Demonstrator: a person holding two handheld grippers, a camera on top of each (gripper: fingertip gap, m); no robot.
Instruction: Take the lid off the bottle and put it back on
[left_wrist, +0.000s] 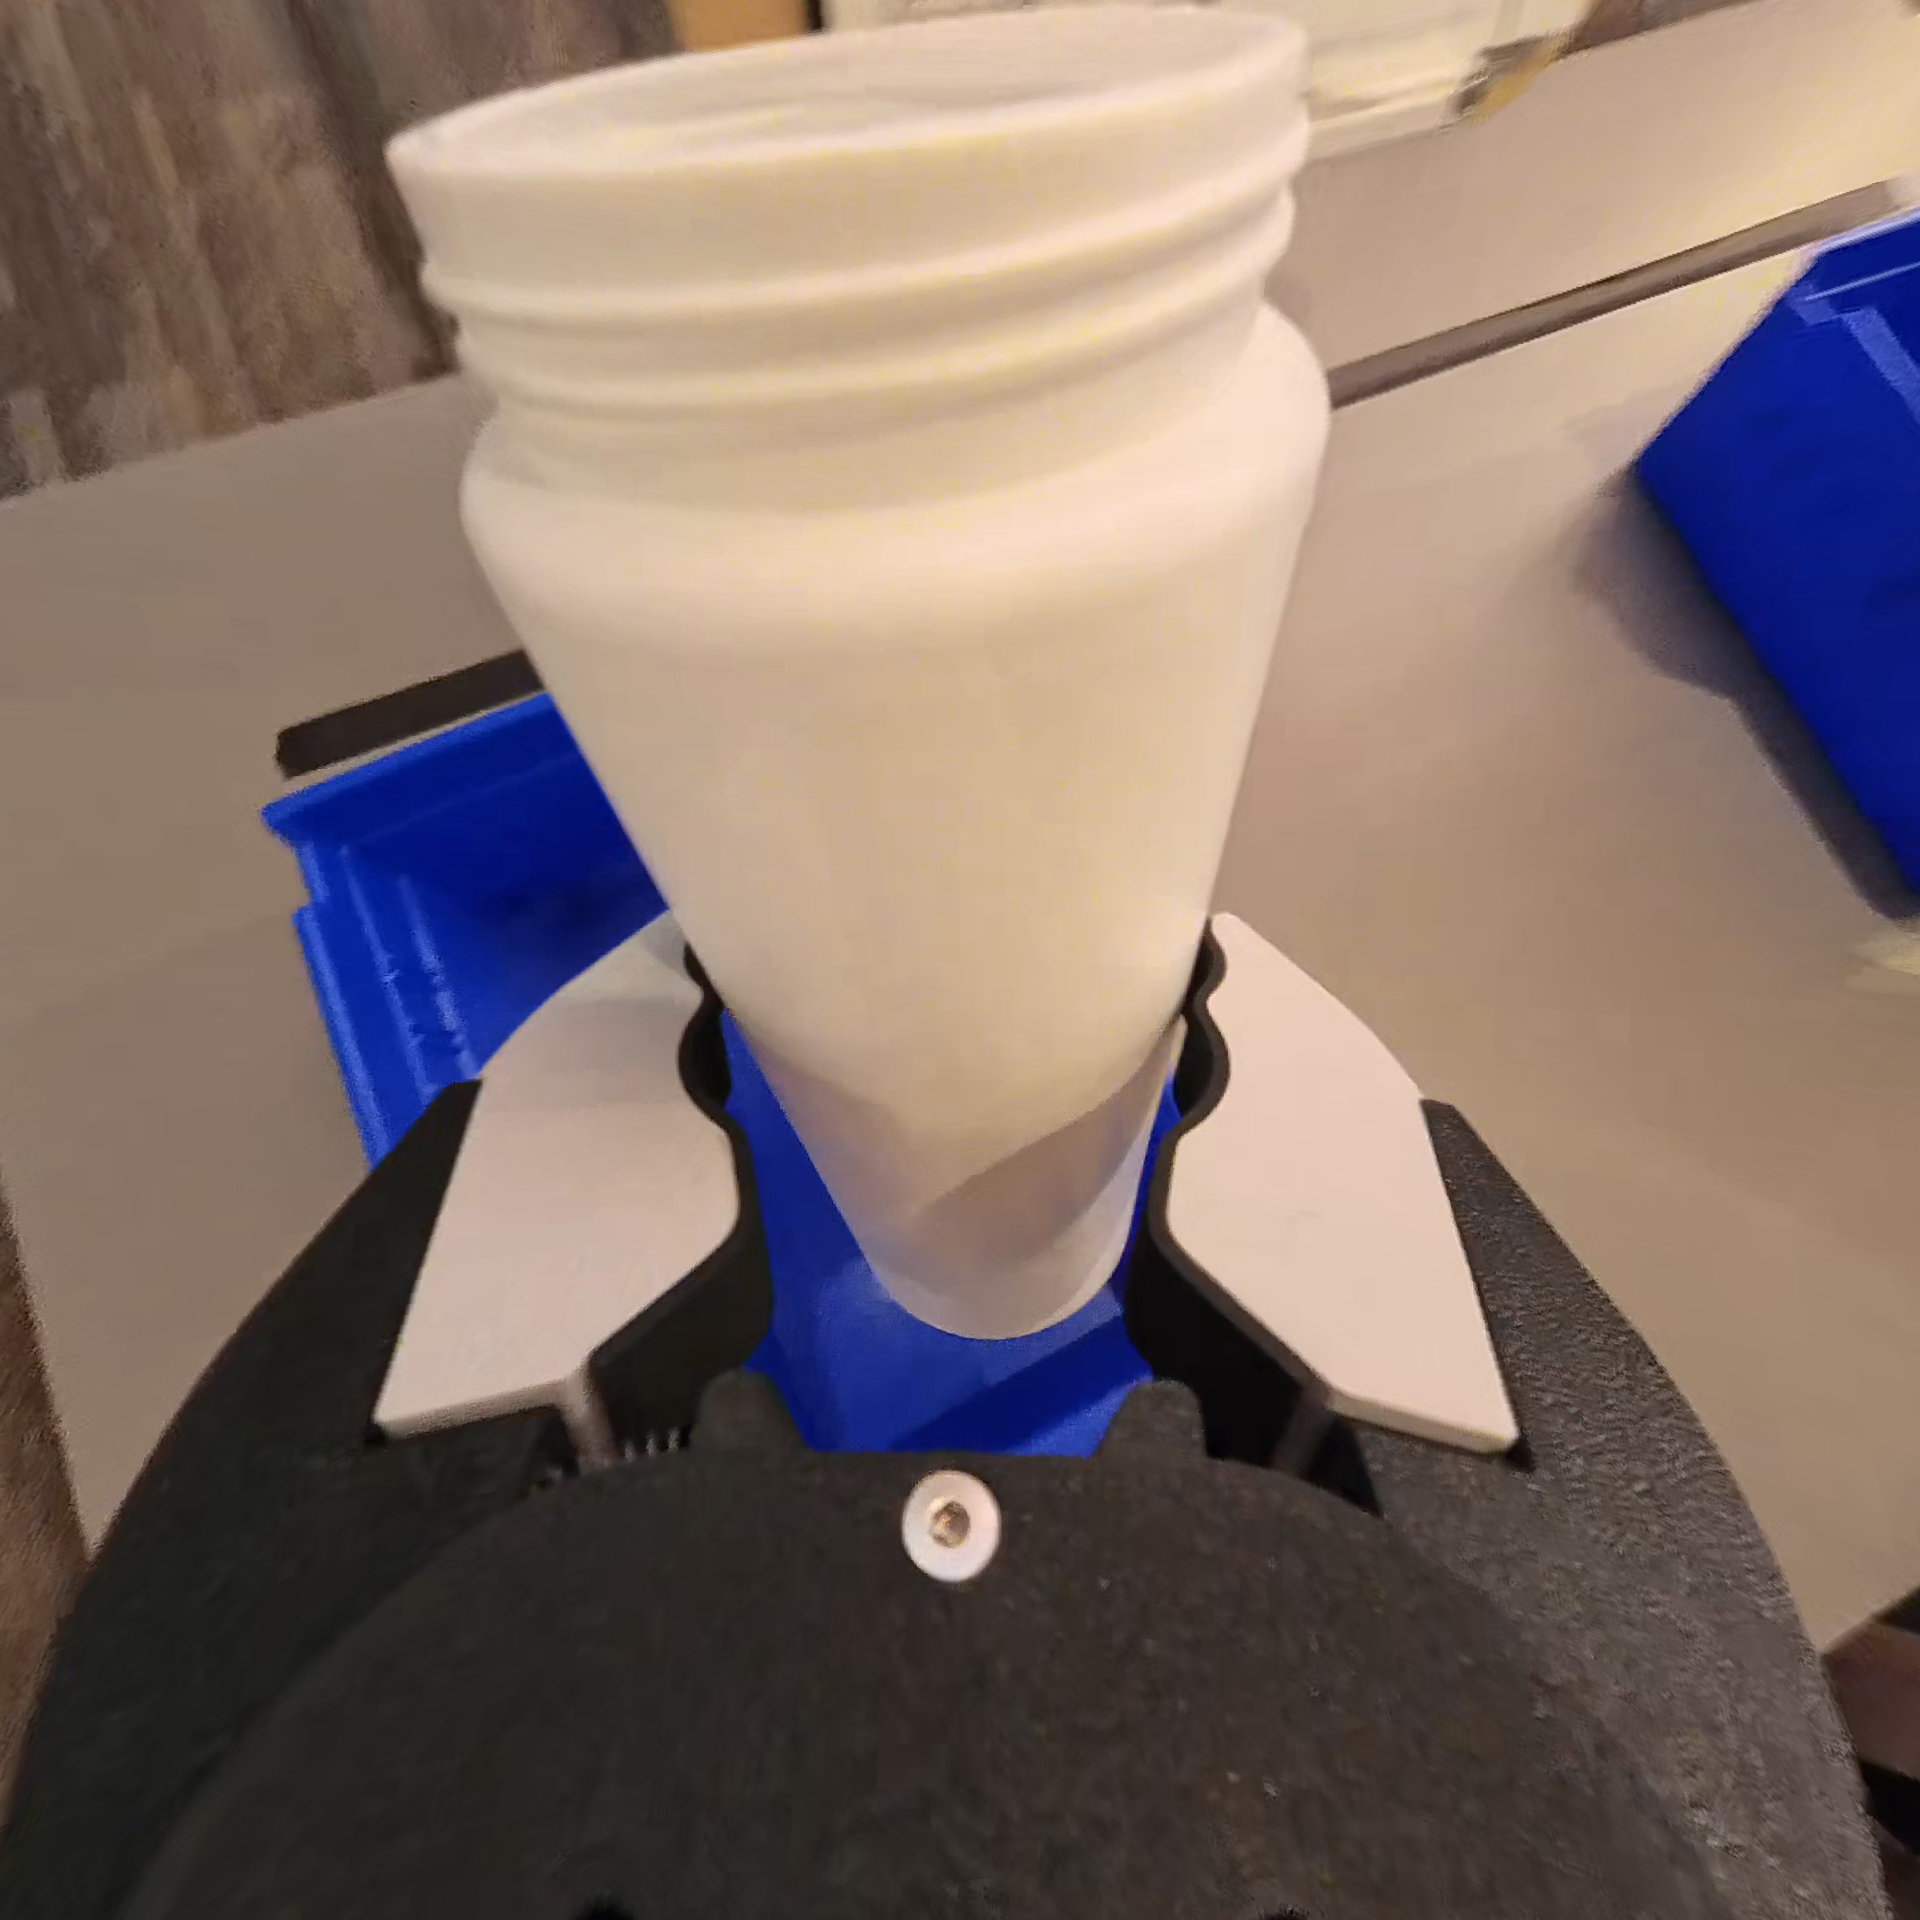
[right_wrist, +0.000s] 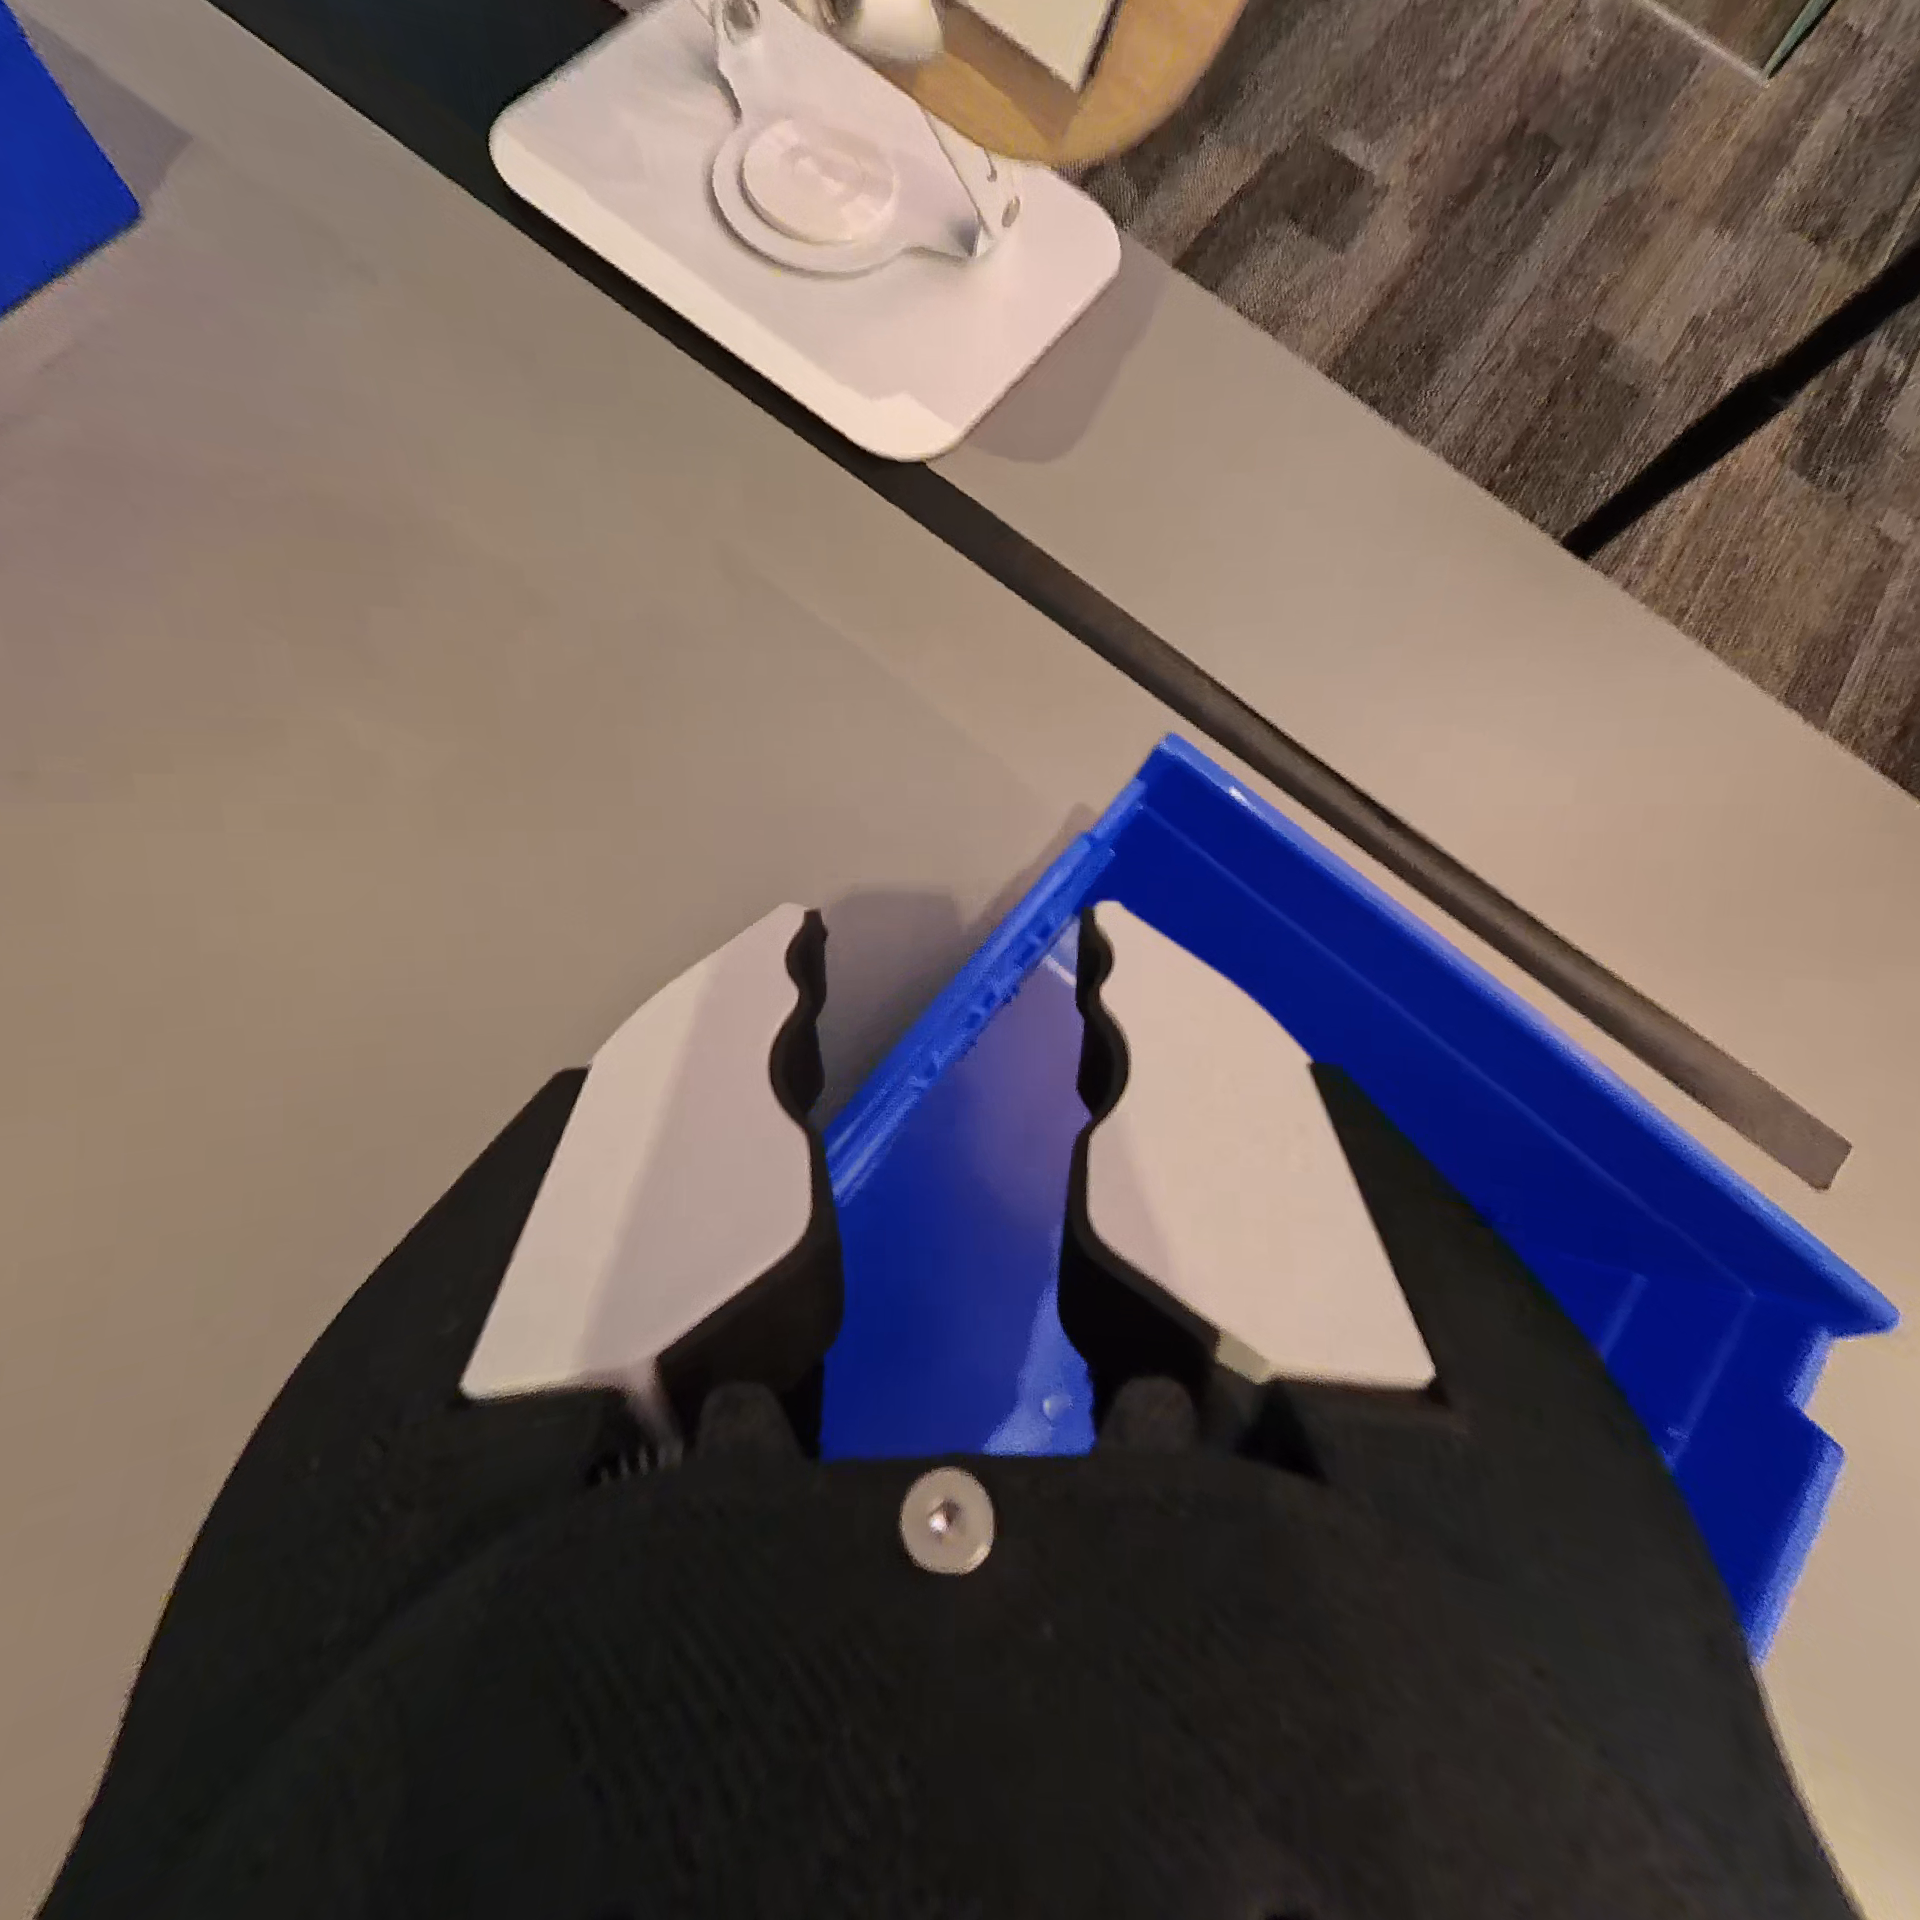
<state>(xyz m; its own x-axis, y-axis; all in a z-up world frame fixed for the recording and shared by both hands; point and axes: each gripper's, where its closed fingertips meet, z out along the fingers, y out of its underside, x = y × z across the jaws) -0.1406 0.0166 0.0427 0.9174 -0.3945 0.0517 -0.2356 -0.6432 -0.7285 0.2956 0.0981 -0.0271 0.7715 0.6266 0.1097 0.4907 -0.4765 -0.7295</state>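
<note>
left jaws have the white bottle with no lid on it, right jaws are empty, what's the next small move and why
Probably lower the right gripper into the blue plastic bin beneath it to look for the lid. The white plastic bottle, clamped in the left gripper, shows bare neck threads, the right jaws stand open holding nothing, and no lid appears in either view.

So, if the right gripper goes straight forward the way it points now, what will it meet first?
Most likely the blue bin: its near wall and corner lie between the open fingers of the right gripper. Beyond that is bare grey table. Depth is unclear, so it might pass just above the rim.
</note>
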